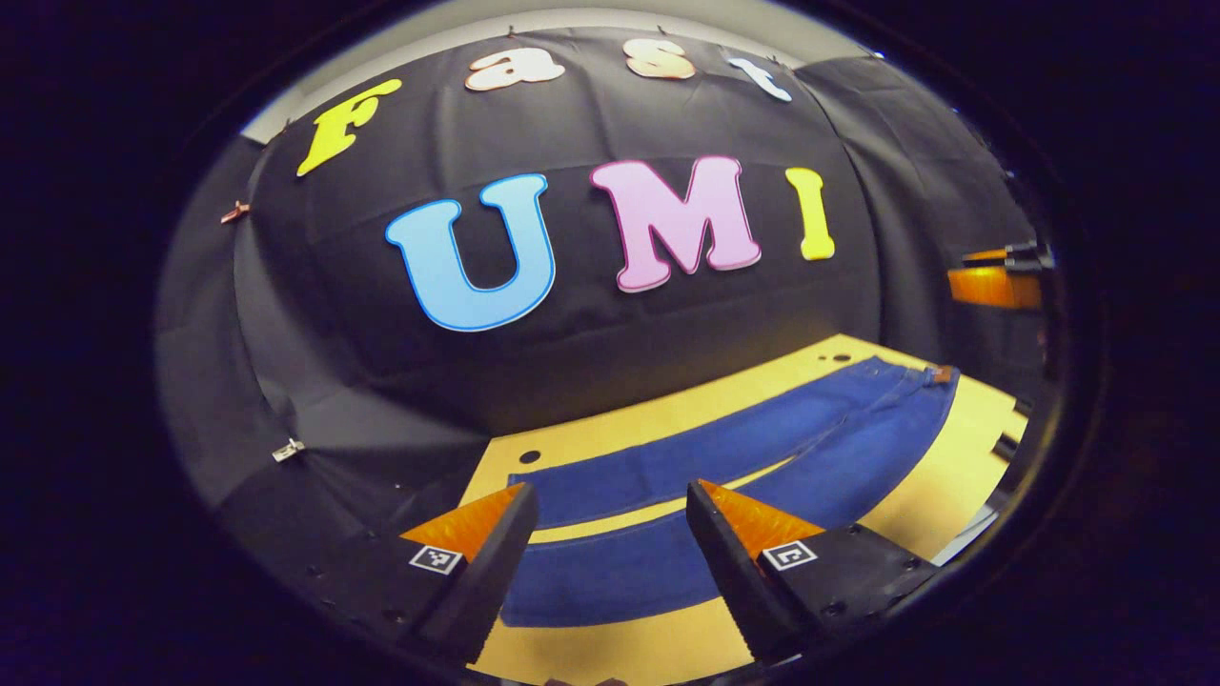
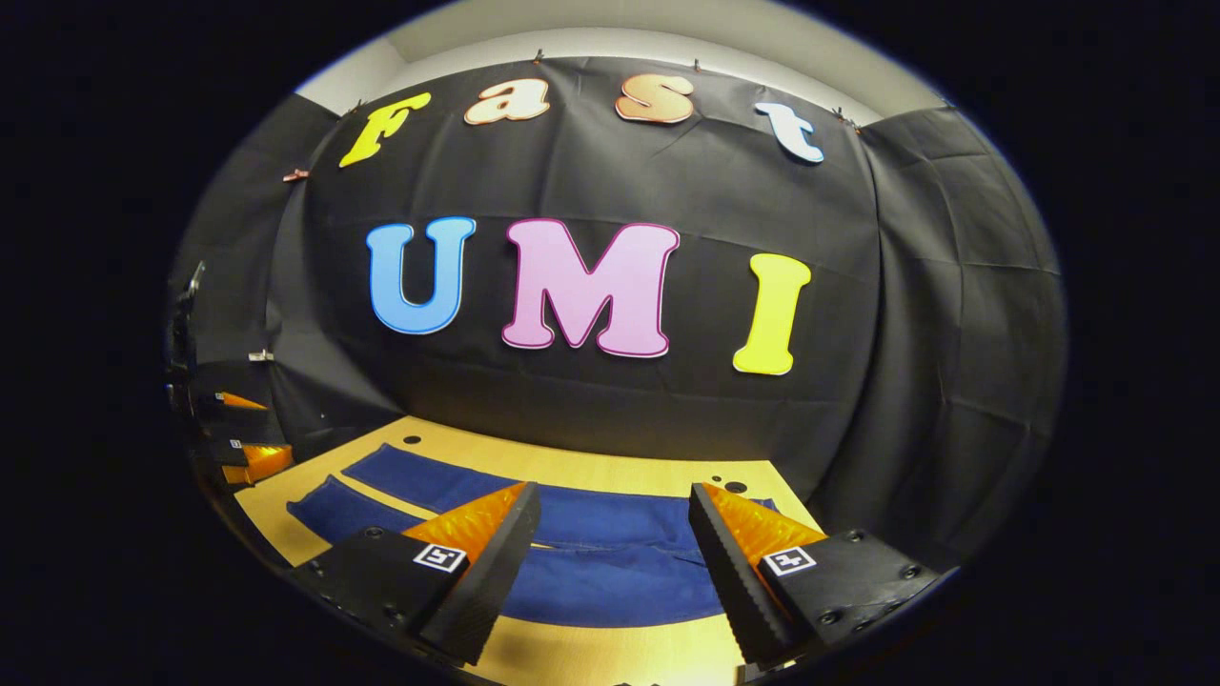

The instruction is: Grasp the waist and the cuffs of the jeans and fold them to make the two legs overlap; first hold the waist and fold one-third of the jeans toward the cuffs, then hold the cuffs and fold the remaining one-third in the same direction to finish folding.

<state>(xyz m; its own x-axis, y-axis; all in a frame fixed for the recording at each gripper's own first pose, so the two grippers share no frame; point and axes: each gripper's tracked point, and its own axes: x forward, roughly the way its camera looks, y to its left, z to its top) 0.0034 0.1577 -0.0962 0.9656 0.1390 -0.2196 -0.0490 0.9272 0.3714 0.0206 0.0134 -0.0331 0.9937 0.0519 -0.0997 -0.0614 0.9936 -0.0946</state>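
Left gripper view: left gripper (image 1: 610,510) hangs wide open, holding nothing, above the cuff end of one pair of jeans (image 1: 762,448) spread flat on the table (image 1: 953,467). Right gripper (image 2: 610,510), also wide open and empty, hovers over the waist end. Waistband detail hard to make out.

Blue jeans (image 1: 762,448) (image 2: 610,557) lie flat and unfolded on the wooden table (image 1: 610,424), both legs spread side by side with a narrow strip of tabletop showing between them, cuffs (image 1: 534,486) toward one end, waist (image 1: 929,376) with its brown patch at the other.
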